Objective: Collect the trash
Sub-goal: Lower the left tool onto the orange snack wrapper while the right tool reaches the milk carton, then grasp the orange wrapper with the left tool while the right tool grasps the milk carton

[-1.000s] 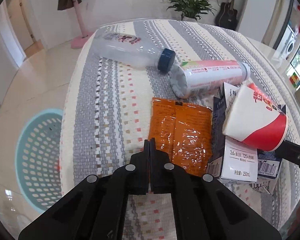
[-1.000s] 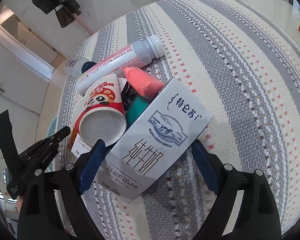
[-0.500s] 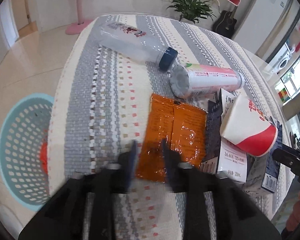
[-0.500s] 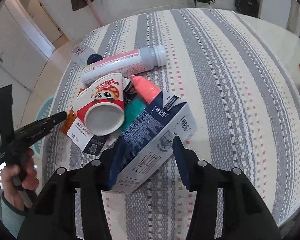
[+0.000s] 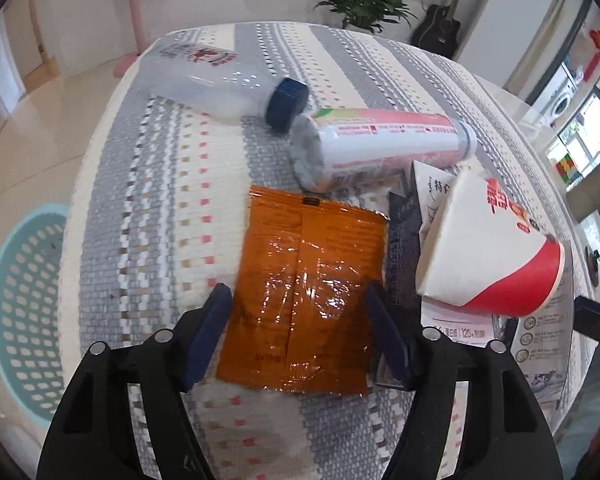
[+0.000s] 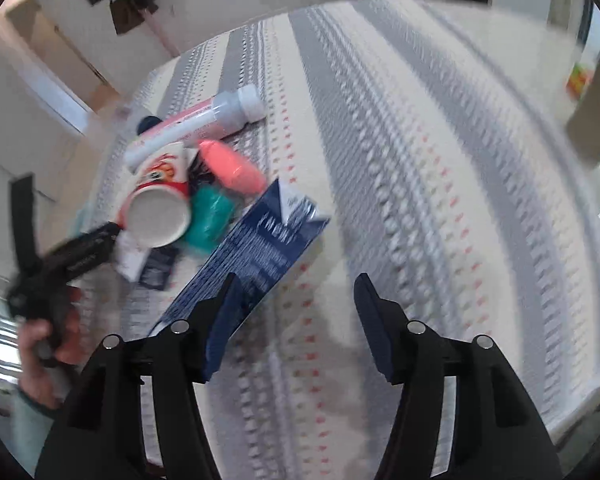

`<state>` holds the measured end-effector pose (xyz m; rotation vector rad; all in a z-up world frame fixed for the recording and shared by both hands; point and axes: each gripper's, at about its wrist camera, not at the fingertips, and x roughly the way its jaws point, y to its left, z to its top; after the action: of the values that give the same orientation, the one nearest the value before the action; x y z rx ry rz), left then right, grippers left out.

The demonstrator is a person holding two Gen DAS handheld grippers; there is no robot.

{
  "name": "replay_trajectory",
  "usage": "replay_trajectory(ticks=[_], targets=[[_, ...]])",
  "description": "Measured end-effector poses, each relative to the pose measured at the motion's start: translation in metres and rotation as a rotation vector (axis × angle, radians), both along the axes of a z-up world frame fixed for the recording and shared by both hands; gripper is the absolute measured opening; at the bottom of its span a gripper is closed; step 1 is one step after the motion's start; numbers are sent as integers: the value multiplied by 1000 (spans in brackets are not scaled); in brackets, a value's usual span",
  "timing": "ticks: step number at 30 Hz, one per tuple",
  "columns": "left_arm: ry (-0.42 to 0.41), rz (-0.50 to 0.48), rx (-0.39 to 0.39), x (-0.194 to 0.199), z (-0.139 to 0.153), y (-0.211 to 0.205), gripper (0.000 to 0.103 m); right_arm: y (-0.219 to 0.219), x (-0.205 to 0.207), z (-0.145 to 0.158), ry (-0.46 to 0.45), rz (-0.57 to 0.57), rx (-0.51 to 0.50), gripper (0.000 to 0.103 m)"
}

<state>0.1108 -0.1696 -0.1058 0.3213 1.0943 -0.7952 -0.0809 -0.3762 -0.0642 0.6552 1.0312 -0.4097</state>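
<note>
An orange foil packet (image 5: 300, 292) lies flat on the striped tablecloth. My left gripper (image 5: 300, 312) is open, its fingers either side of the packet's near half. Beyond lie a clear bottle with a blue cap (image 5: 224, 80), a pink-and-white bottle (image 5: 384, 140), a red-and-white paper cup (image 5: 488, 256) on its side and flattened milk cartons (image 5: 548, 344). In the right wrist view, my right gripper (image 6: 296, 312) is open; a dark blue milk carton (image 6: 260, 256) lies against its left finger (image 6: 220, 320), not clamped. The cup (image 6: 156, 208), pink (image 6: 232, 168) and teal (image 6: 210, 216) items lie behind.
A teal plastic basket (image 5: 24, 308) stands on the floor left of the table. The table's near and left edges are close. The left gripper and the hand holding it (image 6: 52, 280) show at the left of the right wrist view. A potted plant (image 5: 364, 4) stands beyond the table.
My left gripper opened from shut and moved forward over the orange packet. My right gripper closed around the blue carton, then opened; the carton now lies to its left and the view is blurred.
</note>
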Motion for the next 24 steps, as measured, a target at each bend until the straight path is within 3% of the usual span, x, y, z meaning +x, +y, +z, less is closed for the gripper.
replay_trajectory(ticks=[3, 8, 13, 19, 21, 24], targets=[[-1, -11, 1, -3, 0, -2, 69, 4, -4, -3, -38, -20, 88, 70], [-4, -34, 8, -7, 0, -4, 69, 18, 11, 13, -78, -38, 63, 80], [-46, -63, 36, -14, -1, -6, 63, 39, 35, 4, 45, -9, -51, 81], [-59, -67, 37, -11, 0, 2, 46, 22, 1, -5, 93, -40, -97, 81], [-62, -68, 38, -11, -1, 2, 46, 13, -9, -8, 94, -67, -78, 81], [-33, -84, 22, -14, -1, 0, 63, 6, -21, -10, 61, -88, -6, 81]])
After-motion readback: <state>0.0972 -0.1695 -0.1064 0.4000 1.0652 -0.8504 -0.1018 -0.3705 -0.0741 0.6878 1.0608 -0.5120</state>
